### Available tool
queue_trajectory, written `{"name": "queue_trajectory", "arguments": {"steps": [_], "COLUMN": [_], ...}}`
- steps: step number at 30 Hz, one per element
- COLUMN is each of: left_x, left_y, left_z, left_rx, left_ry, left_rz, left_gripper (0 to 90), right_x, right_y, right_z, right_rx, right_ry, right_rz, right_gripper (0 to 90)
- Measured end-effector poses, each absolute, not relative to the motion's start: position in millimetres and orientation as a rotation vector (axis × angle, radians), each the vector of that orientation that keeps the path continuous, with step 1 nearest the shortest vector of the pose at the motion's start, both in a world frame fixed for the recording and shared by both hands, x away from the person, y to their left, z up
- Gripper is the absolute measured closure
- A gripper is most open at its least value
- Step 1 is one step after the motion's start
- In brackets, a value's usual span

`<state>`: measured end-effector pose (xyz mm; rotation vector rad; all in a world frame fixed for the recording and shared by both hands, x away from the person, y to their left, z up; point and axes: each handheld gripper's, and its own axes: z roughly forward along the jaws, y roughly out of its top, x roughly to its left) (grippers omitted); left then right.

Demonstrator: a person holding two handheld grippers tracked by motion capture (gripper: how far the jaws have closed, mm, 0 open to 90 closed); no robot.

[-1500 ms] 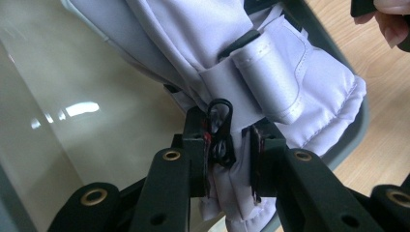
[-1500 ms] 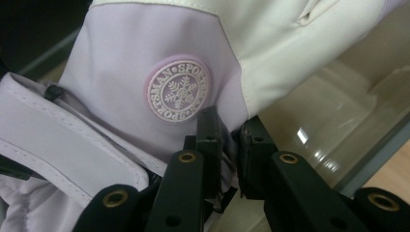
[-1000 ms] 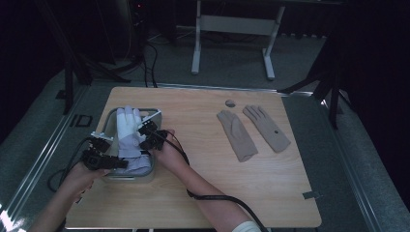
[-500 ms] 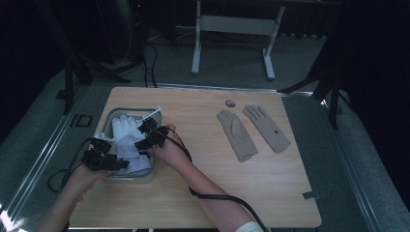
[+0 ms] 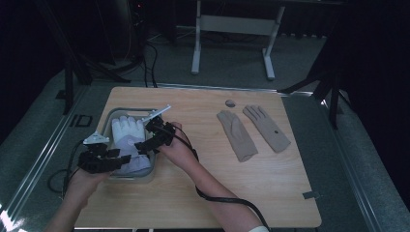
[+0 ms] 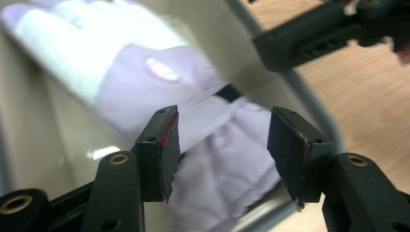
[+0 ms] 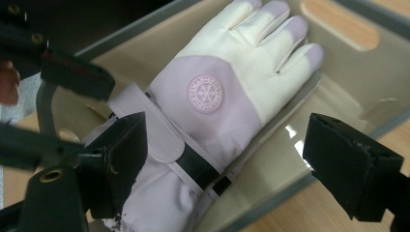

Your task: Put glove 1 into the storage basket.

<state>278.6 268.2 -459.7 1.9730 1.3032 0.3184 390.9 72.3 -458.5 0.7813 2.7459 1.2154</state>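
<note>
White-and-lilac padded glove [image 7: 212, 111] lying in my grey tray [image 5: 114, 118] near the table's left edge, left gripper [image 6: 222, 154] released above its cuff, right gripper [image 7: 222, 169] just opened wide, nothing clasped.

White glove [image 6: 145, 72] motion-blurred in left gripper view; cuff cut off by bottom edge beside tray [image 6: 29, 121] wall. We cannot identify small grey object [image 5: 230, 103] beyond tan gloves [image 5: 251, 133].
</note>
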Motion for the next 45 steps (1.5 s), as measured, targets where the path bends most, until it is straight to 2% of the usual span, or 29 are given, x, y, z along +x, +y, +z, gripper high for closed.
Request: {"name": "queue_trajectory", "arguments": {"steps": [11, 26, 34, 40, 42, 45], "left_x": [271.5, 260.5, 258.4, 258.6, 258.6, 256.8], "left_y": [230.3, 168.3, 143.3, 129.6, 124.0, 115.7], "left_z": [-451.9, -457.5, -470.7, -483.6, -488.3, -494.1], "left_rx": [1.964, 1.95, 1.965, 1.965, 1.957, 1.973], "left_ry": [1.193, 0.949, 0.888, 0.84, 0.83, 0.792], "left_rz": [0.352, 0.3, 0.263, 0.216, 0.208, 0.219], "left_gripper": [45.7, 45.6, 45.6, 36.4, 30.2, 16.3], "right_x": [385.0, 382.3, 379.4, 375.9, 374.6, 373.5], "right_y": [30.3, -39.3, -76.4, -104.2, -111.2, -122.5], "right_z": [-442.6, -440.3, -442.9, -453.1, -455.7, -461.0], "right_rx": [0.735, 0.805, 0.848, 0.869, 0.87, 0.915], "right_ry": [2.677, 2.602, 2.554, 2.555, 2.551, 2.552], "right_rz": [1.27, 1.295, 1.297, 1.253, 1.245, 1.267], "right_gripper": [14.8, 14.1, 14.0, 13.6, 13.4, 12.6]}}
